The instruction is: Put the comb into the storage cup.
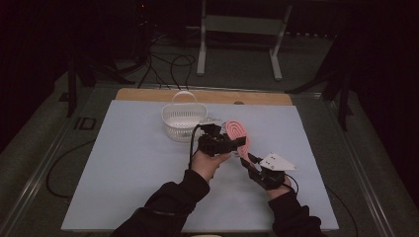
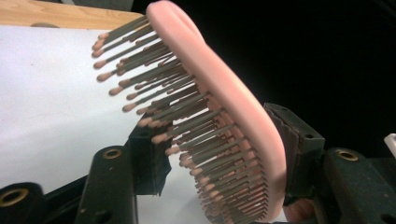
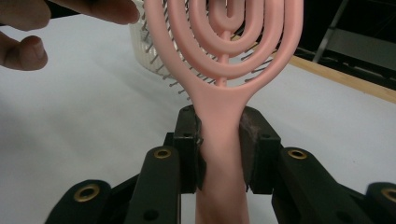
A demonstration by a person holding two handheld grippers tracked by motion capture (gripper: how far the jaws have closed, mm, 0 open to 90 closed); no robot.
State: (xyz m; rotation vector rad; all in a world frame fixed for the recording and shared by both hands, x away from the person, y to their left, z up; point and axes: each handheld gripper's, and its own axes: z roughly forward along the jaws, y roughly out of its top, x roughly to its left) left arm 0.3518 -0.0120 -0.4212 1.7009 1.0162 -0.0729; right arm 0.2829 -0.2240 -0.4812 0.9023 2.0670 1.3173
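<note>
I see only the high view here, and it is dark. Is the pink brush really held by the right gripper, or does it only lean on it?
Observer: It is held. The right gripper has one pad on each side of the handle of the pink brush, just below the head.
Operator: Where is the left gripper on the brush?
Observer: The left gripper straddles the head. One pad lies against the smooth back and the other faces the bristles. I cannot tell if that pad touches the tips.
Operator: Which way do the bristles point?
Observer: Away from the right gripper, toward the white basket.
</note>
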